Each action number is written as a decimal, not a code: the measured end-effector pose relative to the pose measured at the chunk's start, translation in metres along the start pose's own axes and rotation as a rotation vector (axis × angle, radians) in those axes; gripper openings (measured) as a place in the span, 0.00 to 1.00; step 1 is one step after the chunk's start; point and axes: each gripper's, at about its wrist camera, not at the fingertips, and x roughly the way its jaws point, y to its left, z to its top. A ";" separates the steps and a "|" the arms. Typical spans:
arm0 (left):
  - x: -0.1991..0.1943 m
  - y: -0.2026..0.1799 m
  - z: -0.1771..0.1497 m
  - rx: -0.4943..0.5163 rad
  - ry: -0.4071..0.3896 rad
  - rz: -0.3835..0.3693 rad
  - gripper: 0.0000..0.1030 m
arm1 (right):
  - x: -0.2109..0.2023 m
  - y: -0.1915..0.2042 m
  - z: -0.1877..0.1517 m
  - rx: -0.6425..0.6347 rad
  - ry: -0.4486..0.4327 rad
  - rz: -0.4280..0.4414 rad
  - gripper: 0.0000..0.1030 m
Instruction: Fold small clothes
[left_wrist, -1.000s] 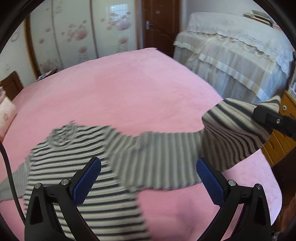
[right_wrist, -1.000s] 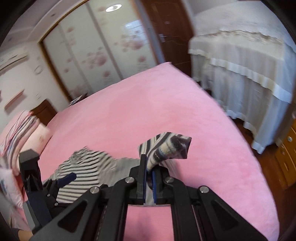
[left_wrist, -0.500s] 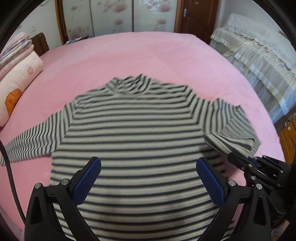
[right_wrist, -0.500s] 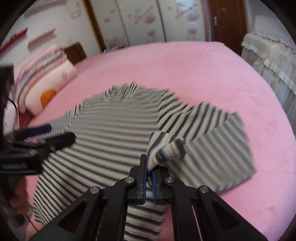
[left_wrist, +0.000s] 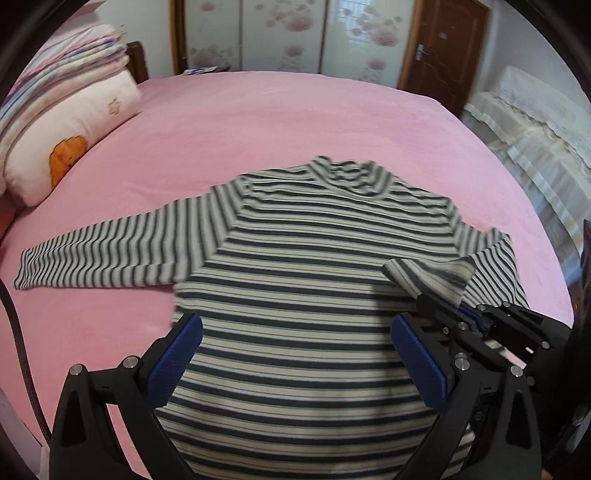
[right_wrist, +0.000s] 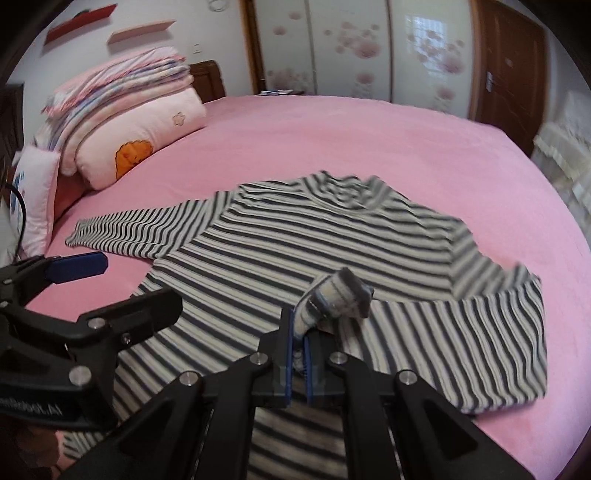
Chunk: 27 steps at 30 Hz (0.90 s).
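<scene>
The striped sweater (left_wrist: 314, 280) lies flat on the pink bed (left_wrist: 295, 122), collar toward the far edge and hem toward the near edge. One sleeve (left_wrist: 99, 258) extends straight out toward the headboard side, its cuff well short of the pillow (left_wrist: 62, 140). The other sleeve (right_wrist: 480, 332) is doubled back over the sweater body, with its fold line near the foot-side edge of the bed.

The right gripper (right_wrist: 299, 339) is clamped on the cuff (right_wrist: 336, 299) of the folded sleeve; both jaws press together with fabric bunched between them, and the cuff is lifted slightly above the sweater body.

The left gripper (left_wrist: 295, 362) hangs over the lower part of the sweater with its jaws spread wide and nothing between them. Its blue pads (left_wrist: 173, 365) sit apart, one near each side of the hem area.

A broad band of bare pink bed separates the collar from the far edge. The pillow and a stack of folded blankets (right_wrist: 118, 81) occupy the headboard corner.
</scene>
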 end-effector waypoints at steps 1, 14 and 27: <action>0.002 0.007 0.001 -0.008 -0.001 0.006 0.98 | 0.007 0.006 0.002 -0.013 0.003 -0.001 0.04; 0.010 0.099 0.032 -0.229 -0.041 0.018 0.95 | 0.073 0.073 0.064 -0.105 -0.033 -0.140 0.04; 0.044 0.144 0.062 -0.216 0.003 0.030 0.95 | 0.119 0.101 0.062 -0.161 0.103 0.066 0.31</action>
